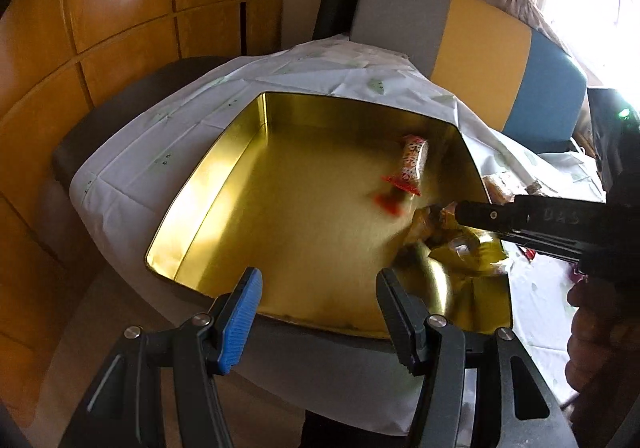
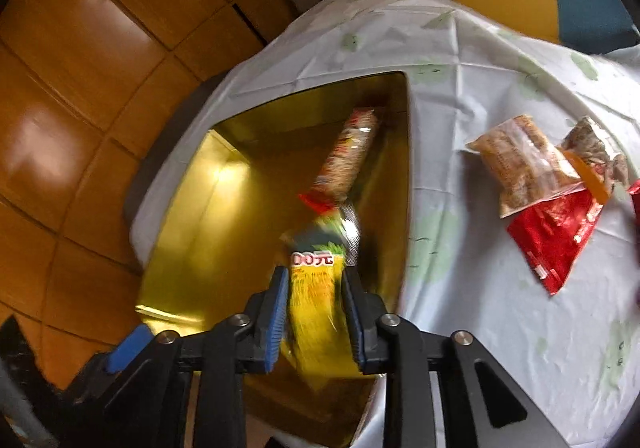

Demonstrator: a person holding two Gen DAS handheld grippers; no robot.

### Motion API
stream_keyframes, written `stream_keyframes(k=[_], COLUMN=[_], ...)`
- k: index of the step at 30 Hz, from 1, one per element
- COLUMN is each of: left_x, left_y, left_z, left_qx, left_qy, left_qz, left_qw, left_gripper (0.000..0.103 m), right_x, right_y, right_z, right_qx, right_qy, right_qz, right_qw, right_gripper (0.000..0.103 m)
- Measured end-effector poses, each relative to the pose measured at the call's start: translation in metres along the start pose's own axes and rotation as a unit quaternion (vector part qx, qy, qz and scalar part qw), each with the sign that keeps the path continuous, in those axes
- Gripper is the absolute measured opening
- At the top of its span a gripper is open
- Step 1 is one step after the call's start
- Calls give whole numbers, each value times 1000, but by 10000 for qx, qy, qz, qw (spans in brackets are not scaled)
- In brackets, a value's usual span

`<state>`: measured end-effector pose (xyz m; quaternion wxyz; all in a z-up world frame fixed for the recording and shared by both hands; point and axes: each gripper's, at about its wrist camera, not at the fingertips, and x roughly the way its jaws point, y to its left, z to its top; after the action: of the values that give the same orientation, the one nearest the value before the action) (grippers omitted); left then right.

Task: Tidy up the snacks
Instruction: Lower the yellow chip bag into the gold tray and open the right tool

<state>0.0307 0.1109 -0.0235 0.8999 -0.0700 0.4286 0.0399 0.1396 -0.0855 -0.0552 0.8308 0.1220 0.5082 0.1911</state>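
Right hand-held gripper [image 2: 316, 312] grasping yellow packet [image 2: 316, 300] over tin's [image 1: 192, 184] near rim; left hand-held gripper [image 1: 320, 312] released.

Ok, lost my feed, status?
Left gripper open, empty. Right gripper around yellow snack packet over gold metal tin. Red-ended snack bar inside. Nothing blocking.

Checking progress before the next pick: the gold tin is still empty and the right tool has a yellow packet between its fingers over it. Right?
Not quite. The tin already holds a red-ended snack, seen in the left wrist view. The rest stands: the right tool has the yellow packet between its fingers over the tin.
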Motion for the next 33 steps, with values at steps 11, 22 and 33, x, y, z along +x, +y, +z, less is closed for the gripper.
stream_keyframes(k=[11,22,33], left_x=[-2,-14,0], left_y=[-15,-64,-164], left_z=[-2,1,39], left_qx=[238,1004,1567], left_qy=[-70,-60,614], left_qz=[-134,-716,-1819], left_qw=[9996,9923,9688], left_gripper=[60,60,70], right_x=[-55,-119,-150], right_y=[-17,-125,-206], right_z=[-21,-64,-114], right_qx=[-68,985,1735], right_qy=[-683,-1152,-1229], right_qz=[-171,-1177,-1898], right_qw=[9975,9814,9585], right_gripper=[30,30,31])
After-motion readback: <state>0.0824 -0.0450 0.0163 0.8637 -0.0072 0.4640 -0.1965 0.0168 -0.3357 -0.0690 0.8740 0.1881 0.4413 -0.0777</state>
